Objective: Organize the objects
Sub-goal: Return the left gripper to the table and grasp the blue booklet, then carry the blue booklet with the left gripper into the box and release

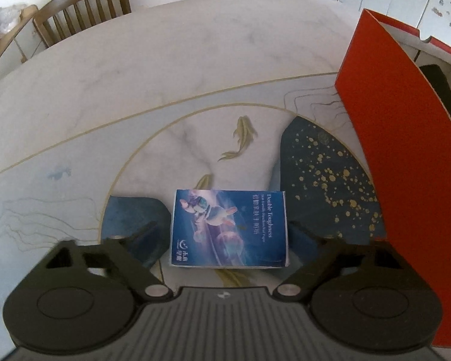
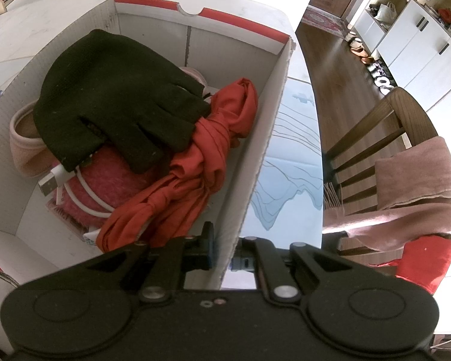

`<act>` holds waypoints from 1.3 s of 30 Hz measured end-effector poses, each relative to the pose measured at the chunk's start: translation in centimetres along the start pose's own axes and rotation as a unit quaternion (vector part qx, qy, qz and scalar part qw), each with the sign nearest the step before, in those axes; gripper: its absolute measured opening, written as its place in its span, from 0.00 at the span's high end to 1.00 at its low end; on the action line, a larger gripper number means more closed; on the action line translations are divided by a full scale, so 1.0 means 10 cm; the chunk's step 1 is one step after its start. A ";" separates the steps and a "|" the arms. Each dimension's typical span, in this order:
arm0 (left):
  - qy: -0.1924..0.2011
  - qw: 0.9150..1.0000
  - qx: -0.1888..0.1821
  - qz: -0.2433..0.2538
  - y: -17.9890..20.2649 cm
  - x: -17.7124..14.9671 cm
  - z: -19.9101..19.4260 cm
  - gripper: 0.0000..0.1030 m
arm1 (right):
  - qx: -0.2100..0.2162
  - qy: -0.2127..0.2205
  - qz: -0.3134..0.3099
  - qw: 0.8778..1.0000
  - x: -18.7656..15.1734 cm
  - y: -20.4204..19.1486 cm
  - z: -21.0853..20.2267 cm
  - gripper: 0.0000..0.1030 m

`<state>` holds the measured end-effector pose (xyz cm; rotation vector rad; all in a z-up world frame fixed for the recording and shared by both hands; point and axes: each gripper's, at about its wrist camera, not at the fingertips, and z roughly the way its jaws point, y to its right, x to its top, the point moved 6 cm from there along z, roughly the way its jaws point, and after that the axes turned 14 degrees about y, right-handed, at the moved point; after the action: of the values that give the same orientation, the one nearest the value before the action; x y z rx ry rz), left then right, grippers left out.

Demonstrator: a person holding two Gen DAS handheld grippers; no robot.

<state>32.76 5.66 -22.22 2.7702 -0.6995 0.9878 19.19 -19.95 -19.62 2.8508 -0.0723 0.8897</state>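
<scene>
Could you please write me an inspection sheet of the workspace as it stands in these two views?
Surface: marble-look table with gold fish and dark blue decoration.
Job's things: blue tissue pack lies flat on the table; red-and-white cardboard box holds a black glove, an orange cloth, a pink fuzzy item and a pale pink item.
Clutter: nothing seen.
Grippers: left gripper open, its fingers on either side of the tissue pack, not pressing it; right gripper shut on the box wall.
Cables: white USB cable in the box.
Surroundings: wooden chairs, pink blanket over one, white cabinets.
</scene>
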 end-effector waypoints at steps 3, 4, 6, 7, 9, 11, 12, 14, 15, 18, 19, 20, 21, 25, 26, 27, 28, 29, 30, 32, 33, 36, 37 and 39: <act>0.002 1.000 -0.001 -0.004 0.00 0.00 -0.01 0.26 | 0.000 0.000 -0.001 1.000 0.00 0.00 0.01 0.93; 0.004 1.000 -0.003 -0.005 0.00 0.00 -0.03 0.26 | 0.000 0.000 -0.001 1.000 0.00 -0.01 0.01 0.93; 0.009 1.000 -0.002 -0.008 0.01 0.01 -0.06 0.26 | 0.000 0.001 0.001 1.000 0.00 -0.01 0.01 0.93; 0.010 1.000 -0.001 -0.009 0.01 0.01 -0.07 0.26 | 0.000 0.001 0.001 1.000 0.01 -0.01 0.01 0.94; 0.014 1.000 -0.006 -0.014 0.00 0.02 -0.13 0.26 | 0.000 0.001 0.001 1.000 0.01 -0.01 0.01 0.94; 0.020 1.000 -0.009 -0.019 0.01 0.03 -0.19 0.27 | 0.001 0.001 0.000 1.000 0.01 -0.01 0.01 0.94; 0.021 0.999 -0.009 -0.023 -0.01 0.04 -0.23 0.27 | 0.000 0.001 0.000 1.000 0.01 -0.01 0.01 0.94; 0.024 0.999 -0.013 -0.032 0.00 0.06 -0.29 0.26 | 0.000 0.001 0.000 1.000 0.01 -0.01 0.01 0.94; 0.029 0.999 -0.018 -0.036 0.01 0.07 -0.34 0.27 | 0.000 0.001 0.001 1.000 0.01 -0.01 0.01 0.94; 0.039 0.998 -0.030 -0.044 0.05 0.12 -0.53 0.27 | 0.000 0.001 0.003 1.000 0.01 -0.01 0.01 0.94; 0.043 0.997 -0.035 -0.045 0.07 0.14 -0.59 0.27 | 0.000 0.002 0.003 1.000 0.01 -0.01 0.00 0.94; 0.050 0.997 -0.042 -0.045 0.10 0.16 -0.67 0.26 | 0.000 0.002 0.004 1.000 0.01 -0.01 0.00 0.94; 0.056 0.996 -0.048 -0.046 0.13 0.18 -0.75 0.27 | 0.000 0.003 0.005 1.000 0.01 -0.01 0.00 0.94; 0.082 0.993 -0.074 -0.043 0.27 0.29 -1.05 0.26 | -0.001 0.005 0.007 1.000 0.01 -0.01 0.00 0.94; 0.089 0.992 -0.081 -0.042 0.31 0.31 -1.12 0.26 | -0.001 0.005 0.008 1.000 0.01 -0.01 0.00 0.94; 0.095 0.991 -0.089 -0.043 0.36 0.33 -1.17 0.26 | -0.001 0.005 0.008 1.000 0.01 -0.01 -0.01 0.94; 0.098 0.990 -0.096 -0.043 0.40 0.35 -1.21 0.26 | 0.000 0.006 0.009 1.000 0.01 -0.01 -0.01 0.94; 0.101 0.989 -0.103 -0.043 0.45 0.37 -1.26 0.26 | 0.000 0.006 0.009 1.000 0.01 -0.01 -0.01 0.94; 0.105 0.988 -0.110 -0.040 0.51 0.39 -1.29 0.26 | 0.001 0.007 0.009 1.000 0.00 -0.01 -0.02 0.94; 0.110 0.986 -0.121 -0.030 0.63 0.43 -1.33 0.26 | 0.001 0.008 0.007 1.000 0.01 -0.01 -0.03 0.94; 0.112 0.985 -0.128 -0.023 0.71 0.45 -1.33 0.26 | 0.001 0.009 0.007 1.000 0.01 -0.01 -0.03 0.94; 0.119 0.982 -0.145 -0.003 0.90 0.51 -1.39 0.26 | 0.003 0.011 0.008 1.000 0.01 -0.02 -0.05 0.94; 0.121 0.981 -0.151 0.004 0.97 0.53 -1.40 0.26 | 0.004 0.013 0.008 1.000 0.01 -0.02 -0.06 0.94; 0.123 0.980 -0.159 0.016 1.09 0.57 -1.38 0.26 | 0.005 0.016 0.008 1.000 0.02 -0.02 -0.08 0.94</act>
<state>23.76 -2.57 -8.35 2.3236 -0.7877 1.0914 18.91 -19.67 -18.91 2.8485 -0.0882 0.9418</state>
